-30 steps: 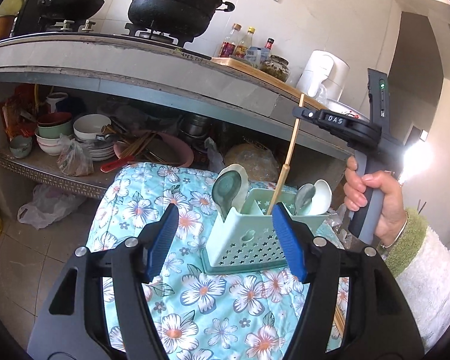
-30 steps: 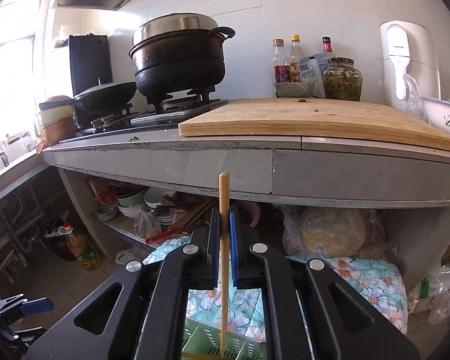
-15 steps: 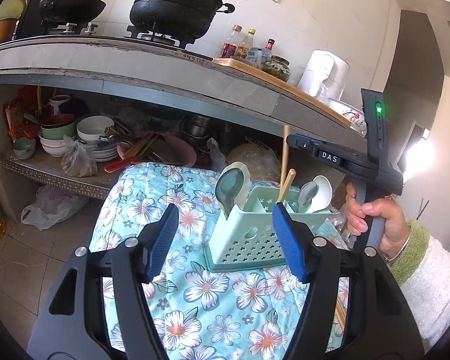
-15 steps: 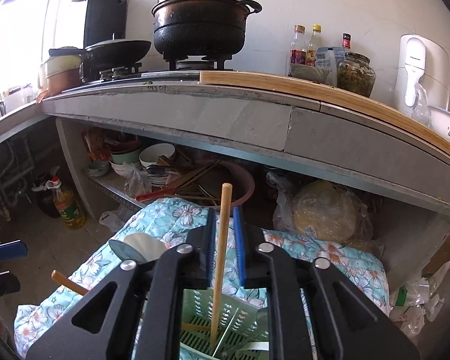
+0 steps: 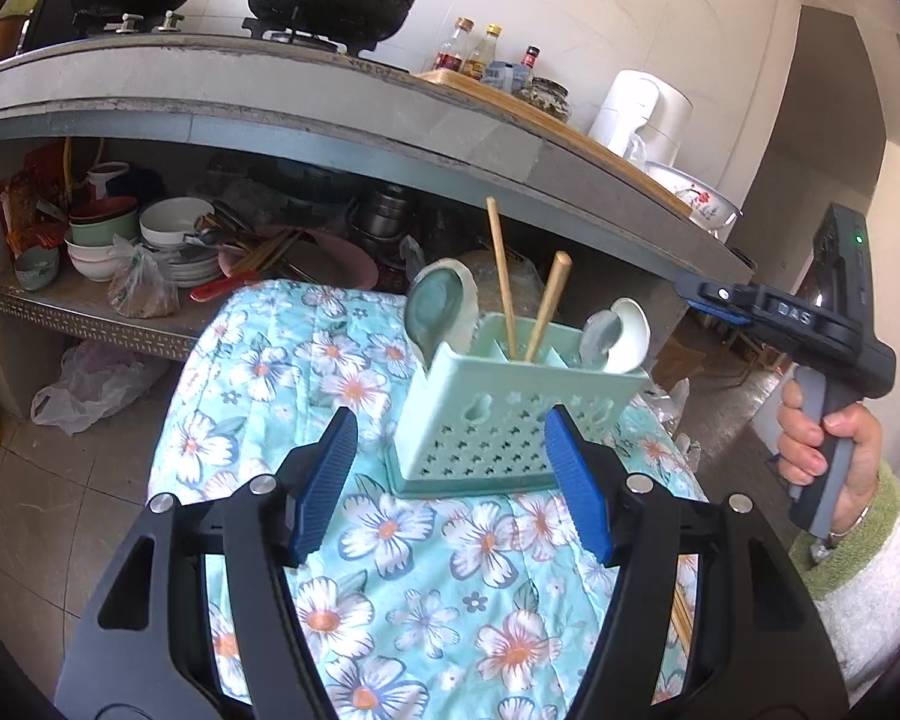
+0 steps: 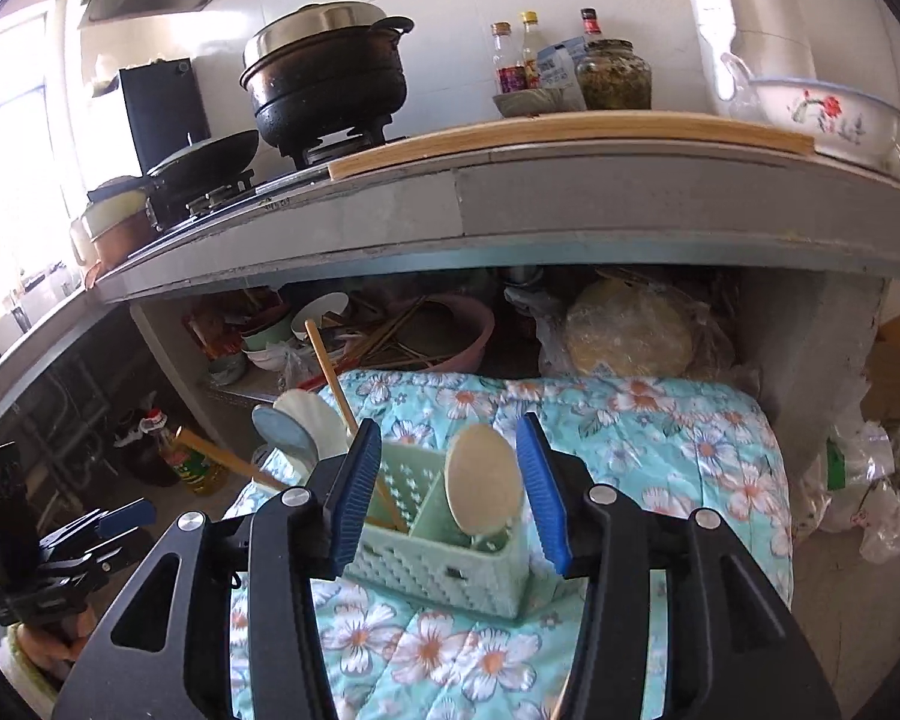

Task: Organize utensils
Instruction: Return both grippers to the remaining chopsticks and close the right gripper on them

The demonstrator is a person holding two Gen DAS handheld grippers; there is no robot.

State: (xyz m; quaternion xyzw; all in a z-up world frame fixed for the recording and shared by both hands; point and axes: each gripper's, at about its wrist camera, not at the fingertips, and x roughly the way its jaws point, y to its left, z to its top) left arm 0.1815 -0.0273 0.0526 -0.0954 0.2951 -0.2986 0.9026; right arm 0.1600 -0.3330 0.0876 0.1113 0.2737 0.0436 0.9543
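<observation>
Right wrist view shows your right hand-held gripper [image 6: 450, 489] has let go of the wooden chopstick [image 5: 501, 276], jaws now wide and empty, so both sticks stand in the mint-green perforated plastic utensil caddy [image 5: 510, 414]; left hand-held gripper [image 5: 453, 483] gapes empty too.

Home kitchen: black pot [image 6: 330, 81] on gas stove [image 6: 336, 147], stacked bowls [image 5: 99, 234] under counter [image 6: 630, 198].

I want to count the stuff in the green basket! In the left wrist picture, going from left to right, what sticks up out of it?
Grey-green spoon → upright chopstick → leaning chopstick → grey spoon → white spoon, all in the green basket.
</observation>
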